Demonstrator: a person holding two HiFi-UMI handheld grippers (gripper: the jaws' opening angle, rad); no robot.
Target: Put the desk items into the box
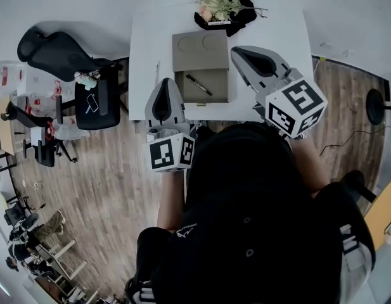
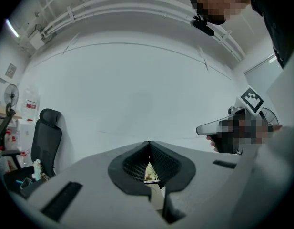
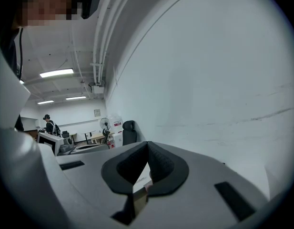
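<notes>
- Pen [image 1: 199, 84] lies in the near compartment of the open box [image 1: 215, 76], which sits near the middle of the white desk [image 1: 144, 49]. The box lid [image 1: 200, 49] is flipped back on the far side.
- Its long axis runs on a diagonal, from far-left to near-right, and it rests flat on the compartment floor.
- Left gripper [image 1: 167, 82] hovers off the box's near-left corner. Its fingers [image 2: 132, 163] are pressed together at the tips with nothing between them.
- Right gripper [image 1: 235, 50] hangs just right of the lid, farther from the person. Its fingers [image 3: 123, 168] are likewise closed tip to tip and empty.
- Both gripper views look out level at the wall, so both tools appear to be held well above the desk rather than down at the box.
- From the left fingers the pen lies to the right and slightly far. From the right fingers it lies to the left and nearer the person. The left side looks the closer of the two.
- Flowers [image 1: 217, 6] stand on a dark base at the far edge of the desk, well apart from the box.
- With the pen already inside, the loading looks mostly done. Swinging the lid toward the near side is probably what remains, and the right gripper is better placed for that.
</notes>
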